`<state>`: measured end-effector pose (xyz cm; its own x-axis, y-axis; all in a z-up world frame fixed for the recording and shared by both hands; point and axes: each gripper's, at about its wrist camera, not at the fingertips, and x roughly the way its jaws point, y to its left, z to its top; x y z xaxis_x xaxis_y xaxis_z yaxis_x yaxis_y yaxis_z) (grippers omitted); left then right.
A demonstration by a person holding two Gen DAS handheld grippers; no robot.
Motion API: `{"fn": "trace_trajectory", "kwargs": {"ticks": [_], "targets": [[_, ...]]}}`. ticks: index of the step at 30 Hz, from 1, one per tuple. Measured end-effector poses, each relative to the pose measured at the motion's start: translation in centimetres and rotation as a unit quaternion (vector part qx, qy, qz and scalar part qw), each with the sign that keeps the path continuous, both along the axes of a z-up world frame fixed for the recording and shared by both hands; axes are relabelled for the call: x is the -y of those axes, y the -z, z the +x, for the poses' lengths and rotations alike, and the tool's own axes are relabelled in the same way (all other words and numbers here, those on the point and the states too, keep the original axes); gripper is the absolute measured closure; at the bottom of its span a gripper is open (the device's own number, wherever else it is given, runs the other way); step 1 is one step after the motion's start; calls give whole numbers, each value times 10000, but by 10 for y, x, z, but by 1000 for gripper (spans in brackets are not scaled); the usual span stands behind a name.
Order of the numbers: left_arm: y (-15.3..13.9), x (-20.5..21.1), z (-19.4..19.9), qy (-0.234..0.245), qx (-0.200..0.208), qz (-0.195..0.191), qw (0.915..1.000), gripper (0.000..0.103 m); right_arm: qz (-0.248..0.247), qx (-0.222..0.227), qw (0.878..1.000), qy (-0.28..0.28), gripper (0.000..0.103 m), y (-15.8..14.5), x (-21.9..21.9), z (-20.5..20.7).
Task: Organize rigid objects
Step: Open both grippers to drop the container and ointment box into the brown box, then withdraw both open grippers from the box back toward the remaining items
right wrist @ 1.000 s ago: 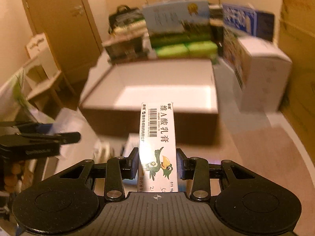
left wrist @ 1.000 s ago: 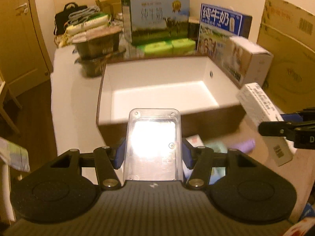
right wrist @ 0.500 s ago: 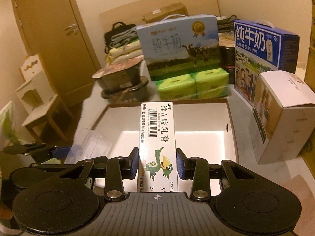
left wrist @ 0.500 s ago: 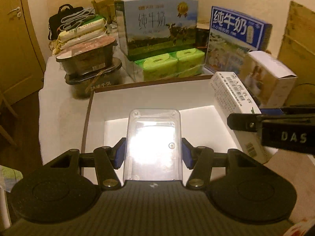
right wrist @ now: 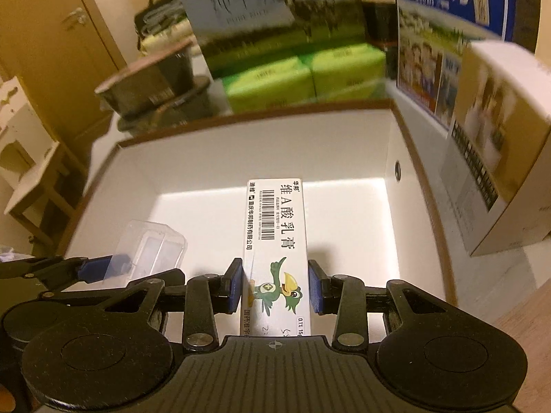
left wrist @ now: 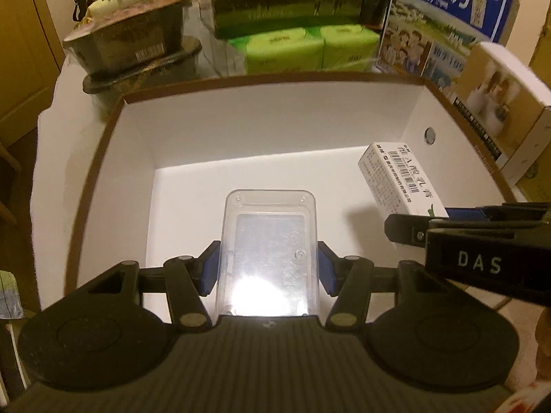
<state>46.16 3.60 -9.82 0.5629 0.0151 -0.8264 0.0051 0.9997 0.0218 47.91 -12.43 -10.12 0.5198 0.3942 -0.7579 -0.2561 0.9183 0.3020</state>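
Two grippers: both loaded, both over the open white box, which sits on the desk.
L gripper: jaws closed on the clear plastic case, blue pads on its long sides; case long axis runs fwd, toward the box's far wall.
R gripper: pads pressed on the white ointment carton, gripped near its rear end; long axis also fwd, barcode end leading.
Where things lie: case above the box floor's middle-left, carton toward the box's right wall, near the small round hole. Contact with floor: can't tell for either.
Key relation: two items side by side, apart, roughly parallel; carton to the right of the case; each gripper directly behind its own item.
Next (judged): lower and release each in place; keep them parallel so they don't overlap.
Risk: R gripper crowding the right wall on opening.
Around: milk cartons, green tissue packs beyond the box's far edge.
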Motion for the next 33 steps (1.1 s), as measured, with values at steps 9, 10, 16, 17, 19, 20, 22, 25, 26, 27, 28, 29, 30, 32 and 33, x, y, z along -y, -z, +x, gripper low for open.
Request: {"fn": "trace_trajectory", "kwargs": {"ticks": [9, 10, 16, 17, 19, 20, 22, 25, 26, 27, 28, 29, 30, 32, 33], "targets": [[16, -3, 10, -37, -308, -71, 9995, 43, -73, -259, 9996, 11, 64, 19, -1, 11], [17, -5, 10, -95, -324, -107, 9994, 40, -67, -259, 9996, 19, 64, 20, 0, 12], [11, -10, 7, -106, -237, -126, 9996, 36, -35, -167, 9998, 95, 54, 17, 2, 10], [9, -10, 6, -81, -208, -106, 9997, 36, -48, -125, 9999, 87, 51, 16, 2, 8], [5, -9, 3, -47, -149, -95, 9998, 36, -29, -88, 9999, 95, 49, 14, 5, 6], [2, -9, 1, -28, -119, -92, 9999, 36, -7, -85, 9999, 110, 48, 12, 6, 5], [-3, -9, -3, 16, -42, -57, 10000, 36, 40, -53, 9999, 117, 48, 8, 8, 3], [-11, -9, -8, 69, 40, -31, 10000, 36, 67, 21, 9999, 101, 46, 1, 13, -2], [-14, -10, -10, 71, 58, -38, 10000, 36, 66, 36, 9999, 98, 45, -1, 13, -4], [-17, -10, -12, 79, 85, -49, 9999, 36, 73, 58, 9999, 103, 45, -4, 15, -6], [-20, -10, -14, 84, 126, -52, 9999, 36, 92, 87, 9999, 108, 44, -7, 16, -8], [-24, -11, -17, 85, 173, -43, 9998, 36, 108, 114, 9998, 106, 44, -10, 17, -11], [-29, -12, -21, 95, 232, -35, 9997, 36, 126, 147, 9998, 98, 43, -14, 19, -15], [-36, -13, -28, 131, 328, -66, 9994, 36, 132, 250, 9996, 79, 41, -22, 21, -22], [-41, -13, -33, 140, 368, -100, 9992, 36, 114, 336, 9994, 58, 40, -27, 22, -28]]}}
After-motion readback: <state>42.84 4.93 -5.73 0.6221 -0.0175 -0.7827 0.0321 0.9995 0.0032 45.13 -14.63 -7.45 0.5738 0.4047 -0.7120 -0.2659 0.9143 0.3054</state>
